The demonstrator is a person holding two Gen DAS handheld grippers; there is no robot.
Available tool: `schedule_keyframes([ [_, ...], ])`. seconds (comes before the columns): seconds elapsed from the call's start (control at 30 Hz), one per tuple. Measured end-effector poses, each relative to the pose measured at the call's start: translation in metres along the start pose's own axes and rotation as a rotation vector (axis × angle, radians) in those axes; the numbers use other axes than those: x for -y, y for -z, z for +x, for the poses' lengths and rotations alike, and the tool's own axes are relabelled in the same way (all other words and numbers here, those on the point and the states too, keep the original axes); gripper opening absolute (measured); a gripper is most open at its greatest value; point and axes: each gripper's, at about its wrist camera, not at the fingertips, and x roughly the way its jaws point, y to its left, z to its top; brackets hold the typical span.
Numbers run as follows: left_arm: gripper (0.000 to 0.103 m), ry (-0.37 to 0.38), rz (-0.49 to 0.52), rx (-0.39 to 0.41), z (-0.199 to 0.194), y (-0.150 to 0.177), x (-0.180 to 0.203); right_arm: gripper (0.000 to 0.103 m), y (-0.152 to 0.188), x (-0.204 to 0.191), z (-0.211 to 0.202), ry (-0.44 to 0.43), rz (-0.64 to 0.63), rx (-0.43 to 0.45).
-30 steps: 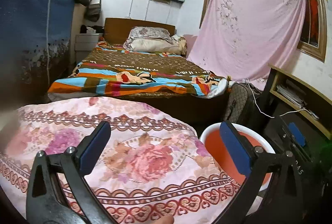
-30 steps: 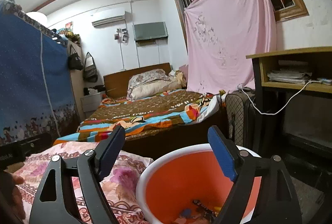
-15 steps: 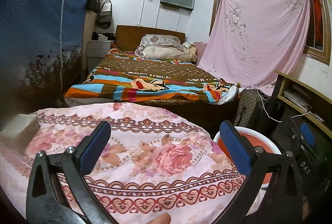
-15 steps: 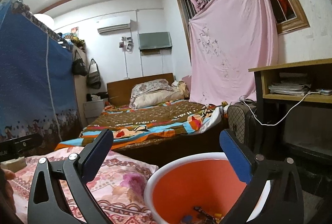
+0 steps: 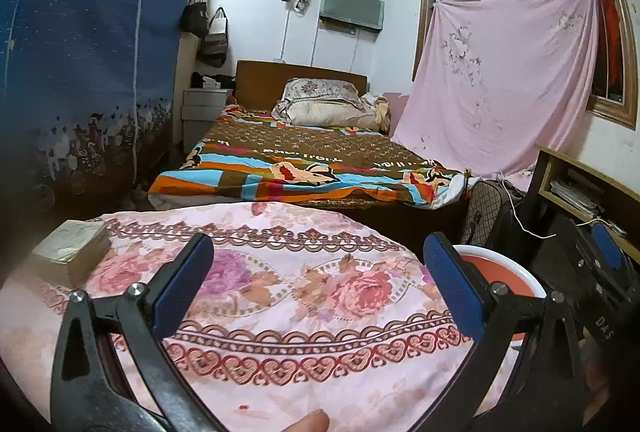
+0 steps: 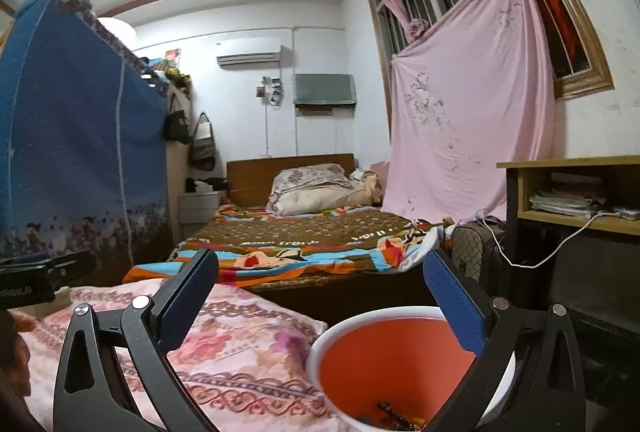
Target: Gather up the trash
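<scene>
Both empty: left hand-held gripper (image 5: 316,272) jaws apart over the floral desk (image 5: 280,312); right hand-held gripper (image 6: 320,296), jaws just opened, above the bin (image 6: 320,344). Approach the packet (image 5: 70,246), at ten o'clock, squarely.

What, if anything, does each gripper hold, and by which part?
Nothing is held. The left gripper stands open over the floral cloth; the right gripper stands open above the orange bin.

Left gripper (image 5: 318,272): wide open, nothing in it.
Cloth (image 5: 280,296): pink with flowers, under the gripper.
Box (image 5: 70,246): on the cloth, left side.
Bucket (image 5: 500,268): orange inside, white rim, right of cloth.
</scene>
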Motion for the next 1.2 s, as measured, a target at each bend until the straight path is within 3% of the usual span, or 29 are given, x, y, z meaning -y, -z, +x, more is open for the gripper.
schedule_keyframes([
  [0.6, 0.092, -0.048, 0.028, 0.053, -0.059, 0.018, -0.021, 0.103, -0.003, -0.028, -0.049, -0.065, -0.039, -0.001],
  [1.2, 0.092, -0.107, 0.029, 0.046, -0.093, 0.048, -0.046, 0.103, 0.012, -0.058, -0.09, -0.118, -0.037, -0.019],
])
